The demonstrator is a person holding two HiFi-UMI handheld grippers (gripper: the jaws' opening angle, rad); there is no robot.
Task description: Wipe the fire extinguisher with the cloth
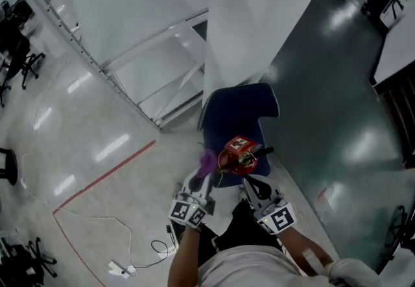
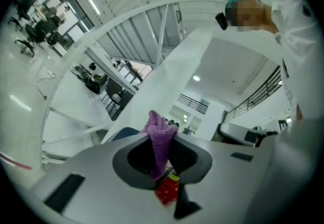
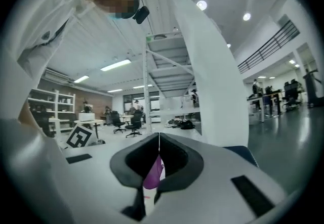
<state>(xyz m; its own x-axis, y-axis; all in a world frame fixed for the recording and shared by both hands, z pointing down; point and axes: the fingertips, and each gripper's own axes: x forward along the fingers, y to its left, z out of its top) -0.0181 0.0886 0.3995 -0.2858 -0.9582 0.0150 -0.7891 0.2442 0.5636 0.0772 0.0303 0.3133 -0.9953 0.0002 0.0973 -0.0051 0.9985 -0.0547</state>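
A small red fire extinguisher (image 1: 238, 156) with a black handle rests on the seat of a blue chair (image 1: 243, 105). A purple cloth (image 1: 207, 161) sits just left of it, pinched in my left gripper (image 1: 205, 173). In the left gripper view the cloth (image 2: 160, 143) stands up between the shut jaws of that gripper (image 2: 162, 131), with the extinguisher (image 2: 167, 190) showing red just beneath. My right gripper (image 1: 250, 181) is close under the extinguisher's right side. In the right gripper view that gripper (image 3: 159, 138) has its jaws closed tip to tip, and a bit of purple cloth (image 3: 153, 174) shows below them.
A white slanted column (image 1: 259, 13) rises behind the chair, and a white stair frame (image 1: 162, 59) stands to its left. Red tape (image 1: 104, 179) and a loose cable with a plug (image 1: 123, 269) lie on the pale floor at left. Dark green floor (image 1: 337, 117) lies to the right.
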